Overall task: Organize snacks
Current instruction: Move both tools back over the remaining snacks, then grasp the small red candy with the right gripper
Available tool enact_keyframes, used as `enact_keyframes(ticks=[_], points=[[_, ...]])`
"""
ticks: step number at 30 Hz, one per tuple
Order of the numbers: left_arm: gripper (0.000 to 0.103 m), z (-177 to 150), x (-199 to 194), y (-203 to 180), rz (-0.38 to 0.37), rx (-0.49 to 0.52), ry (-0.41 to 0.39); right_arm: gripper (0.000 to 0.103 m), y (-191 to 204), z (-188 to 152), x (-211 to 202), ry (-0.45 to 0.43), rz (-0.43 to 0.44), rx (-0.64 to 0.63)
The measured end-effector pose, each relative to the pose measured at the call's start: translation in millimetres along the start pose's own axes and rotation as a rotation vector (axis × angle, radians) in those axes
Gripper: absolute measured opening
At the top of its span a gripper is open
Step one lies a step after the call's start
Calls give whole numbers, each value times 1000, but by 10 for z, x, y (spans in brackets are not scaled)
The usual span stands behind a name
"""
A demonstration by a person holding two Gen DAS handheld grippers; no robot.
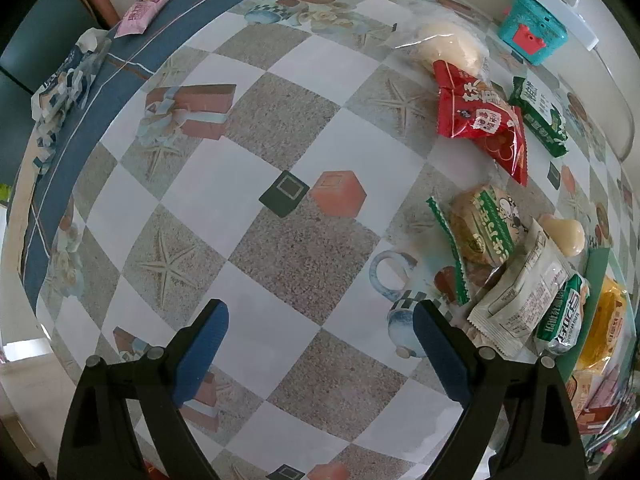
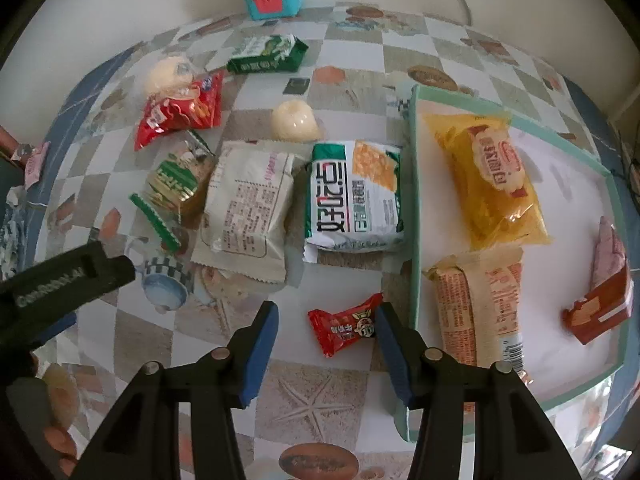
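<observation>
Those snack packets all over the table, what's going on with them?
A person with a hand-held gripper in each hand is sorting snacks into a green-rimmed tray. Three or four packets already lie in it, among them a yellow cake packet. The right gripper hangs with its jaws open around a small red candy packet on the table beside the tray, not yet gripping it. The left gripper is open and empty over bare tablecloth. Several more packets wait on the table.
</observation>
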State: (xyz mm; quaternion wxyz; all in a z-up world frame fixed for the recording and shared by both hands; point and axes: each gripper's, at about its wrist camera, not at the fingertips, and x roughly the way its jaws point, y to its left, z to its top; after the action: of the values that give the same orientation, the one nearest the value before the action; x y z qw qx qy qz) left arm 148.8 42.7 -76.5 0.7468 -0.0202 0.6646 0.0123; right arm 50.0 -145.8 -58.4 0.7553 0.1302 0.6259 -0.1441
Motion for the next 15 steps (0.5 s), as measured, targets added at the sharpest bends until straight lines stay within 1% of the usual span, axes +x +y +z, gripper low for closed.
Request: enact_keyframes(ticks=[1,5,8,10,14,15], points=[[94,1,-3,-3,0,1,0,52,-2,3,7,2,4,0],[94,-5,4,-3,-1,2,0,49,3,2,21,12,30,-4],[94,-8,-1,-8,0,0,-1,48,8,7,17,6,17,-10],[94,-4,2,-8,1,1,-1,44,35,3,40,12,4,-16],[94,-7,-3,-8,0,2,-2,43,60,-9,96,23,-11,-25],[94,-8,-3,-8,0,2,-1,41,67,-19,98,24,-13,-27]])
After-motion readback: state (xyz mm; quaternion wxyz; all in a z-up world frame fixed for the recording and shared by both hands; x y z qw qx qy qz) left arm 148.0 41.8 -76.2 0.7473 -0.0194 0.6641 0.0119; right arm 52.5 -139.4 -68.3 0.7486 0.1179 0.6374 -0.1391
